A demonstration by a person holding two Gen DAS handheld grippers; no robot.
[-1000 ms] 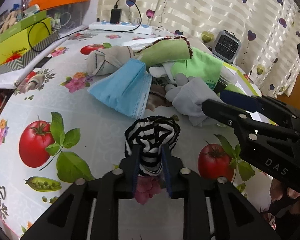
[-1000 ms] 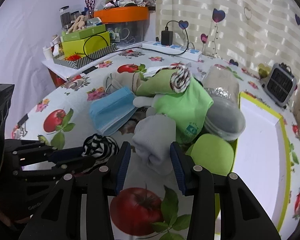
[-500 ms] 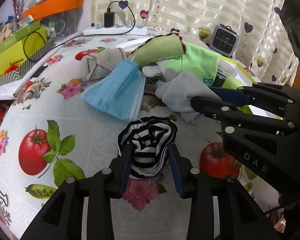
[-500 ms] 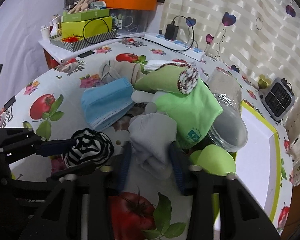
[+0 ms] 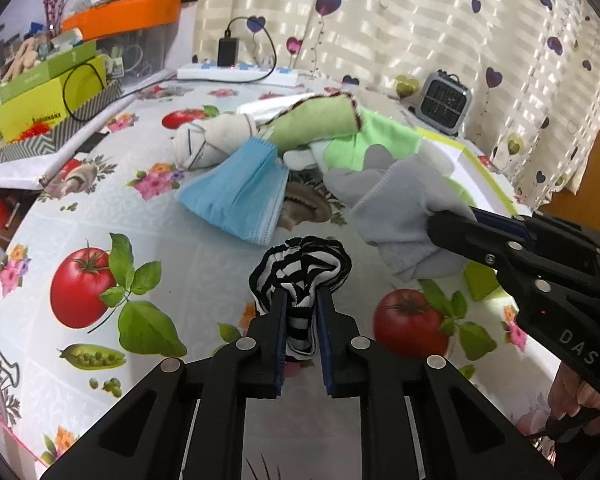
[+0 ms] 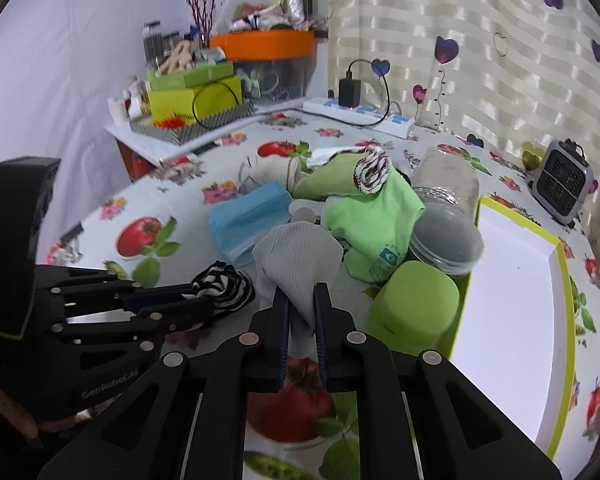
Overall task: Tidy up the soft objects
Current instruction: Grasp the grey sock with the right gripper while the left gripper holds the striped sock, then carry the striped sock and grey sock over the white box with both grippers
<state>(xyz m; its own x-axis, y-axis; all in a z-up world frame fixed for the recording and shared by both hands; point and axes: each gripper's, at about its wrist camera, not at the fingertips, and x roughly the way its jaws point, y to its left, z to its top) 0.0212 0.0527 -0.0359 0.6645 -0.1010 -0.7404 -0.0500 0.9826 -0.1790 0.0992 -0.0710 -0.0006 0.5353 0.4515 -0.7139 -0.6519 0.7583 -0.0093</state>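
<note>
A black-and-white striped sock lies bunched on the fruit-print tablecloth, and my left gripper is shut on its near end. The same sock shows at the left in the right wrist view. My right gripper pinches a grey sock; its jaws are still closing and the pads press on the fabric. The grey sock hangs from that gripper slightly above the table. Behind both lies a heap: a blue face mask, a green cloth, a rolled green towel and a beige sock bundle.
A white tray with a lime-green rim sits at the right. A clear plastic jar lies on its side against it, with a green lid in front. A small grey heater, a power strip and stacked boxes stand at the back.
The left jaws closed tight on the striped sock. The right jaws, wide around the grey sock before, closed on it and raised it slightly.
</note>
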